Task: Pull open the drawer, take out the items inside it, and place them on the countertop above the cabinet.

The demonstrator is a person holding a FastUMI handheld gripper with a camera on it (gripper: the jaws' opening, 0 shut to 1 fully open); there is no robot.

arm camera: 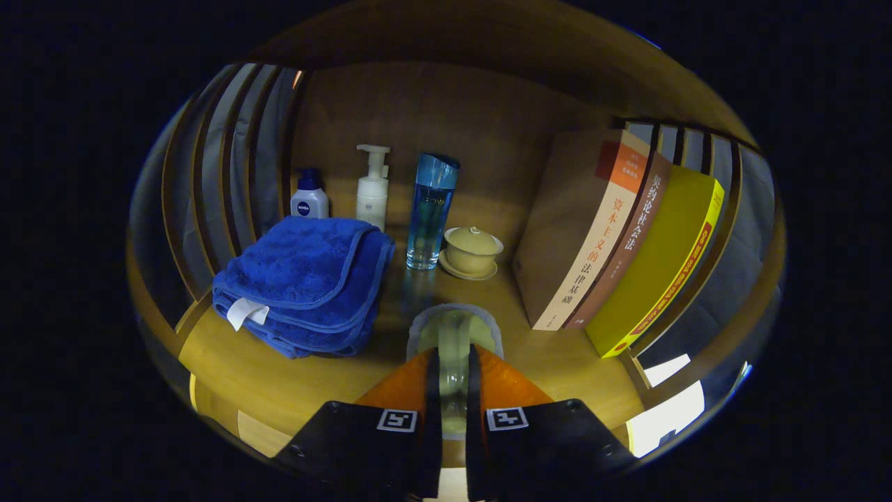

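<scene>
Tongs [454, 359] clamped narrow on pale cup [454, 333], countertop [279, 376] beneath

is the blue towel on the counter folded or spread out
Folded. The blue towel lies in a thick stack of layers with doubled edges, left of the gripper, whose fingers pinch a clear glass.

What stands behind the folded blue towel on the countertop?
Behind the towel stand a small blue-capped bottle and a white pump bottle. The towel covers their bases. The gripper is shut on a clear glass item.
</scene>
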